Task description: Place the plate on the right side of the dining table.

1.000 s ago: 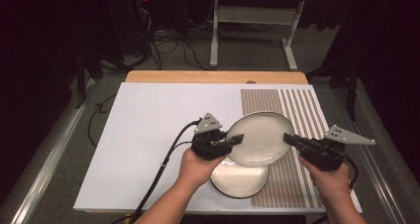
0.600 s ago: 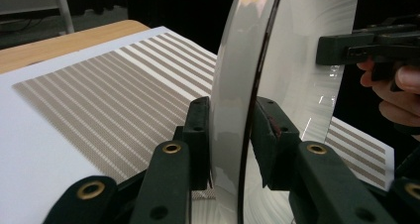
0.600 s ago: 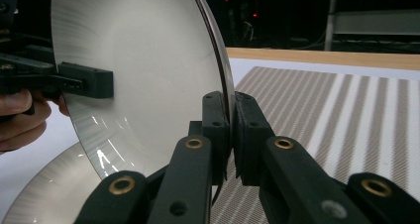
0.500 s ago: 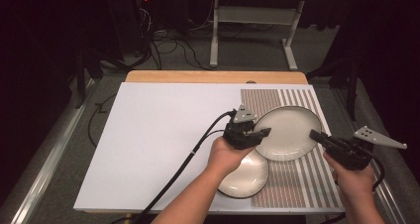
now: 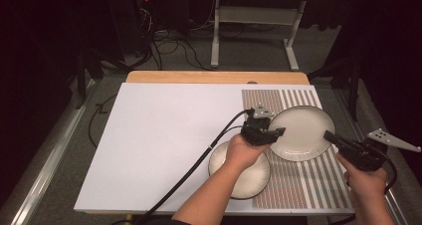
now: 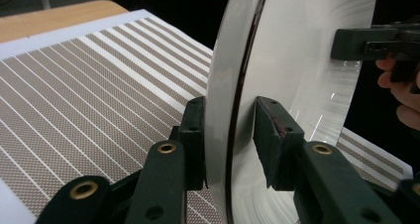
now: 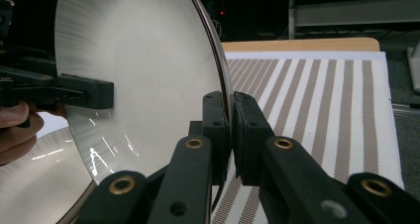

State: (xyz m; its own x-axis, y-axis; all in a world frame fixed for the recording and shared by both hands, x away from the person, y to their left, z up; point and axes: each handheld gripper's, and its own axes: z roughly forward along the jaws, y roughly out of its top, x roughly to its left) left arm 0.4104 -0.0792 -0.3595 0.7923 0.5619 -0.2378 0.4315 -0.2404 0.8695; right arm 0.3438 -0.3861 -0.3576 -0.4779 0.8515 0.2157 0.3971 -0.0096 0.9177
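Note:
A white plate (image 5: 303,133) lies level over the striped mat (image 5: 298,185), held between both grippers. My left gripper (image 5: 278,131) is at its left rim. In the left gripper view the rim (image 6: 233,135) stands between the jaws, which have just been opening: one pad (image 6: 195,135) touches the underside and the other pad (image 6: 270,135) stands a little off the top. My right gripper (image 5: 328,134) is shut on the right rim, its pads pinching the plate's edge (image 7: 218,70). A second white plate (image 5: 249,177) lies flat below the left hand.
The mat covers the right part of a white board (image 5: 164,135) on a wooden table (image 5: 214,77). The left gripper's cable (image 5: 199,160) trails across the board to the front edge. Dark floor, cables and a desk frame (image 5: 216,36) lie beyond.
Both hands have carried the held plate to the right, off the lower plate and further onto the striped mat. The lower plate has stayed where it was.

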